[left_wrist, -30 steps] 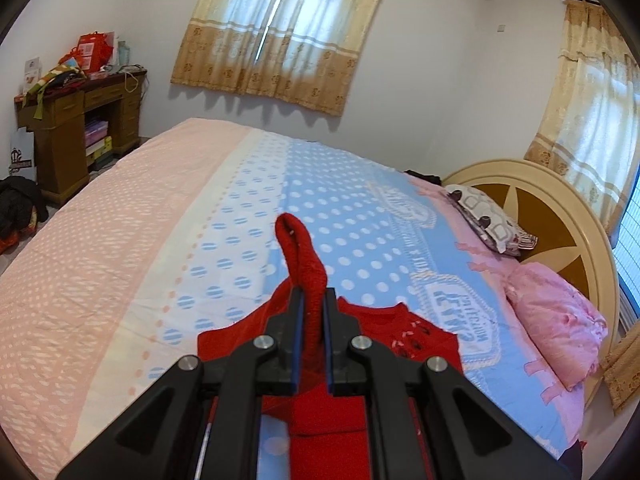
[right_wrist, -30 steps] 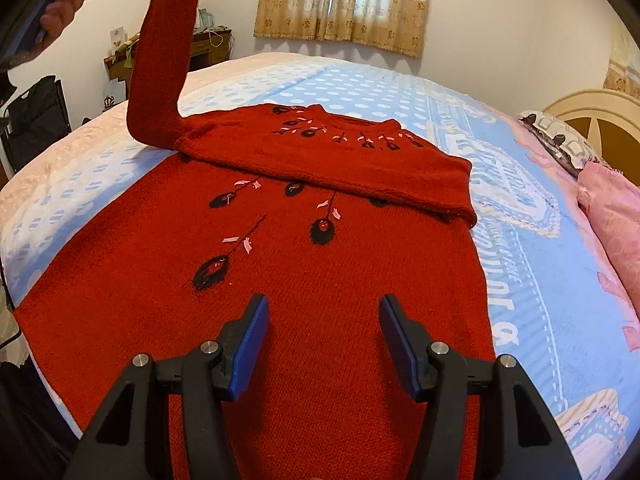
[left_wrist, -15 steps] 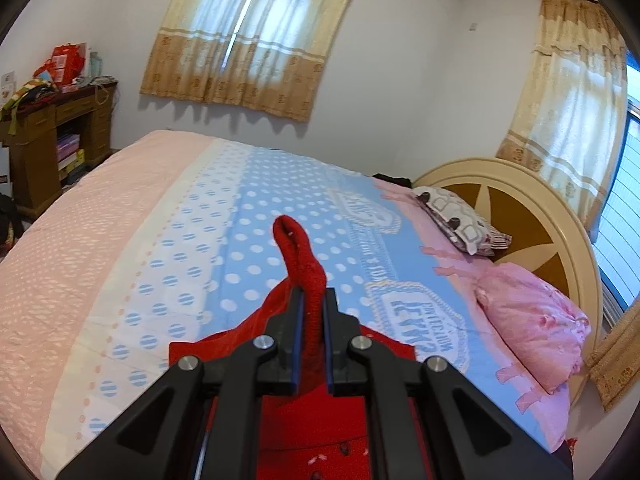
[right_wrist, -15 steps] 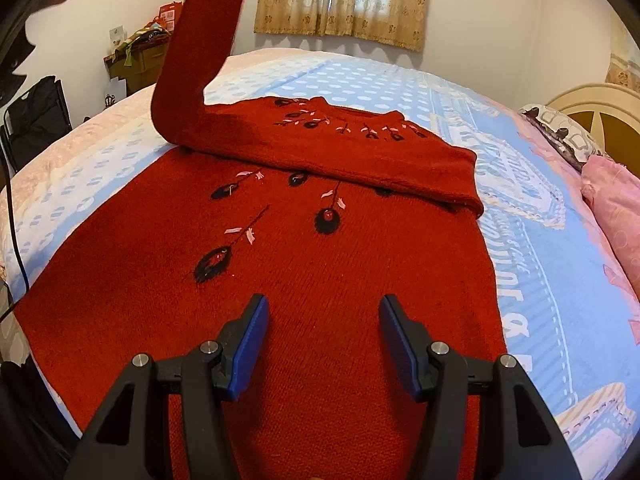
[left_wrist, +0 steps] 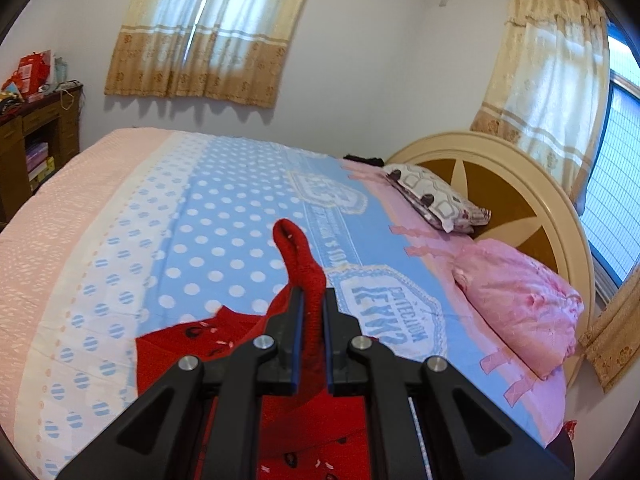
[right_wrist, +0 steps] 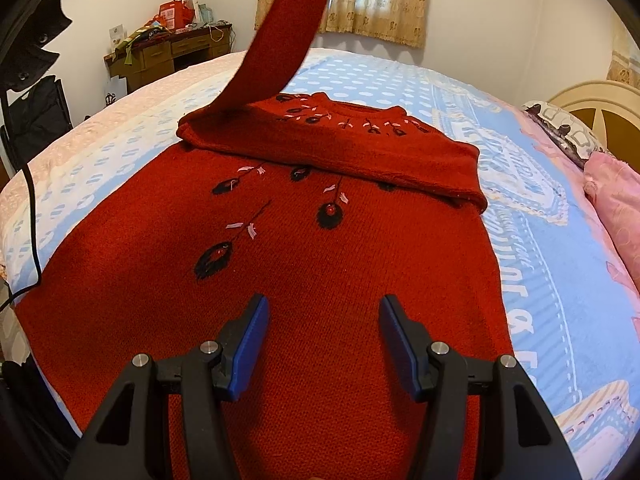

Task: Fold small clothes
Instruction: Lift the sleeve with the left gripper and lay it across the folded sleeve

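Note:
A red knit sweater (right_wrist: 304, 280) with black flower embroidery lies flat on the bed, one sleeve (right_wrist: 420, 160) folded across its chest. My left gripper (left_wrist: 311, 304) is shut on the cuff of the other sleeve (left_wrist: 298, 256), whose end loops up past the fingertips. In the right wrist view that sleeve (right_wrist: 288, 28) rises steeply from the sweater's left shoulder and leaves the top of the frame. My right gripper (right_wrist: 323, 316) hovers open over the sweater's lower body with nothing between its blue pads (right_wrist: 252, 340).
The bed (left_wrist: 224, 216) has a blue polka-dot and pink cover. A pink pillow (left_wrist: 516, 300) and a patterned pillow (left_wrist: 432, 196) lie by the round headboard (left_wrist: 520, 184). A wooden desk (right_wrist: 168, 52) stands by the far wall. A black cable (right_wrist: 32, 216) hangs at the left.
My left gripper has carried the sleeve cuff sideways across the sweater toward the headboard side, so the raised sleeve now leans over the chest. The right gripper has stayed still and open.

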{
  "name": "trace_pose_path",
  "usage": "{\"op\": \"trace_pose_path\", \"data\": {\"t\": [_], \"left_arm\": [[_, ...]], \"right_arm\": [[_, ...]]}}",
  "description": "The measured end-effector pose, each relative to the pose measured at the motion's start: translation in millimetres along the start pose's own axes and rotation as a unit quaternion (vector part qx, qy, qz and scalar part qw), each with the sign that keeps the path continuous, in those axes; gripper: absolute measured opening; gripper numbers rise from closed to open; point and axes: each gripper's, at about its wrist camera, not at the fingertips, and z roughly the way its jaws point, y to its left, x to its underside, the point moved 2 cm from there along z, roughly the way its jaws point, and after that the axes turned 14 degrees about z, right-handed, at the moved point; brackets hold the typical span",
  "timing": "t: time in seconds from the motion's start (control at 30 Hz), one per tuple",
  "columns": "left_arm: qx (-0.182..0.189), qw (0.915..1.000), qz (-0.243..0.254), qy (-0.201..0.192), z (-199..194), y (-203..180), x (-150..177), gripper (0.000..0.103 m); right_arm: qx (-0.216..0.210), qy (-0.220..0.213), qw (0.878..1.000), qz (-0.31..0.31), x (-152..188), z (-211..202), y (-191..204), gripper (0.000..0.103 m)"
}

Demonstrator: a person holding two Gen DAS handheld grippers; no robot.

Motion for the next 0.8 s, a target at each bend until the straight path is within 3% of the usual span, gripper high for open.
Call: {"op": "trace_pose_path", "data": {"t": [0.47, 0.7, 0.8], "left_arm": [[-0.007, 0.9978, 0.043, 0.05, 75, -60, 25, 0.009], [-0.023, 0.9918, 0.089, 0.089, 120, -94, 52, 0.009], [-0.012, 0.9891, 0.096, 0.111, 137, -106, 64, 0.018]], "right_arm": [[0.008, -0.003, 1.0, -0.008, 5, 1, 4, 0.058], [-0.006, 0.005, 1.0, 0.005, 3, 2, 0, 0.058], [-0.011, 0.007, 1.0, 0.009, 2, 3, -2, 0.058]]}}
